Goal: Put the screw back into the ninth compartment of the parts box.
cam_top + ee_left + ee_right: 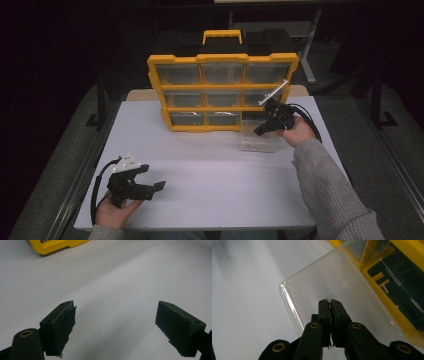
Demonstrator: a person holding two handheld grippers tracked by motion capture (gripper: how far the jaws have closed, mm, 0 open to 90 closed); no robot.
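Observation:
A yellow organiser with clear drawers stands upright at the back of the white table. One clear drawer sits out on the table in front of the organiser's dark, vacant bottom-right slot. My right gripper hangs over this drawer, shut. In the right gripper view its tips point into the drawer, and I see nothing between the pads. At the table's near left, my left gripper is open with only bare table between its jaws.
The organiser's yellow corner shows far ahead in the left gripper view, and its frame runs beside the drawer in the right gripper view. A black handle-topped case stands behind the organiser. Dark floor surrounds the table edges.

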